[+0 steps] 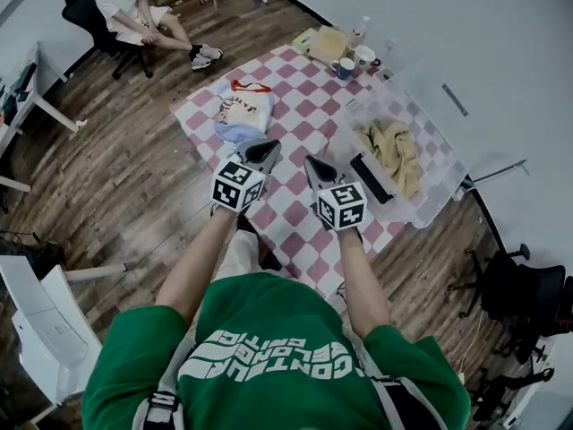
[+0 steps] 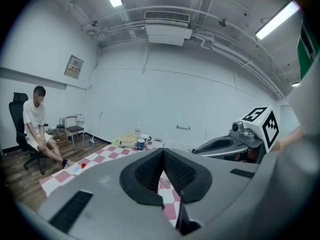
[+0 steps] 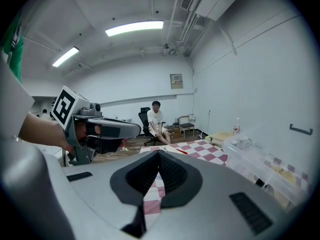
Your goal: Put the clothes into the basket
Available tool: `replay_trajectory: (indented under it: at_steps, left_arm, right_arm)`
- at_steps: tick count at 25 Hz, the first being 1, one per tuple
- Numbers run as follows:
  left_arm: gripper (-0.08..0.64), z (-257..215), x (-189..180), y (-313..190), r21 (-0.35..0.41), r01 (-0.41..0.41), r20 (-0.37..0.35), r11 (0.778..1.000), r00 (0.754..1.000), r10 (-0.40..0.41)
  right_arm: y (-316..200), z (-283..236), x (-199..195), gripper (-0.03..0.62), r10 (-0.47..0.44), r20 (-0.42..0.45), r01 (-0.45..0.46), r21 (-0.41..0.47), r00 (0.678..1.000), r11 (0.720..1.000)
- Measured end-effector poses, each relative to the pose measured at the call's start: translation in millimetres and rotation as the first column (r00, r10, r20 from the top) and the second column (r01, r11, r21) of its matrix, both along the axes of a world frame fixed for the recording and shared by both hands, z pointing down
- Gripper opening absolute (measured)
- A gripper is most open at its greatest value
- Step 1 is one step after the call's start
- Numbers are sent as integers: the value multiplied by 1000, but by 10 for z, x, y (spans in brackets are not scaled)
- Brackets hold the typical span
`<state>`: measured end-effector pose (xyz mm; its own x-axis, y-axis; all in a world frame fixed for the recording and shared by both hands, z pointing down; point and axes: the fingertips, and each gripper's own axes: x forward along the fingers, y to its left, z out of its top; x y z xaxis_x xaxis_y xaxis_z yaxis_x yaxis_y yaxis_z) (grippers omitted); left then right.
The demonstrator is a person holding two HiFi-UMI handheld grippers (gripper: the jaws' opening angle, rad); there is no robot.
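A heap of white and pale-blue clothes [image 1: 240, 113] with a red strap lies on the far left of the pink-checked table [image 1: 300, 213]. A clear plastic basket [image 1: 437, 179] stands on the table's right side with a yellowish garment [image 1: 395, 150] inside. My left gripper [image 1: 268, 151] hovers shut and empty just short of the heap. Beside it, my right gripper [image 1: 314, 165] is also shut with nothing held, left of the basket. In the left gripper view the left gripper's [image 2: 162, 157] jaws meet. In the right gripper view the right gripper's [image 3: 159, 157] jaws likewise meet, and the basket [image 3: 272, 170] shows at right.
Two mugs [image 1: 346, 68], a bottle [image 1: 360, 30] and a yellow book [image 1: 328, 43] sit at the table's far end. A person sits on a black chair [image 1: 93, 7] beyond the table. A white desk [image 1: 27, 88] is at left, and an office chair [image 1: 524, 296] at right.
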<state>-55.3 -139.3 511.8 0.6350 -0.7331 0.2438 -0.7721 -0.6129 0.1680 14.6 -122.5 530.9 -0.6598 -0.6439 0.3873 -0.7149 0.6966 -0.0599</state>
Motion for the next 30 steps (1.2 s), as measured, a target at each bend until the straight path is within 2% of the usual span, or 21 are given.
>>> replay_trajectory:
  at_steps: [7, 14, 23, 30]
  left_arm:
    - [3, 65, -119, -17, -5, 49, -33, 999, 998, -49]
    - [4, 260, -372, -94, -41, 109, -21, 993, 994, -110]
    - [5, 692, -971, -307, -115, 173, 13, 978, 985, -172]
    - [6, 1139, -1397, -649, -181, 177, 42, 967, 984, -172]
  right_arm:
    - [-4, 76, 11, 8, 1, -12, -2, -18, 1000, 1000]
    - [-56, 201, -59, 8, -3, -24, 1, -50, 1000, 999]
    - [-316, 409, -330, 8, -7, -41, 3, -98, 999, 995]
    - [-757, 695, -662, 8, -33, -123, 12, -167, 992, 986]
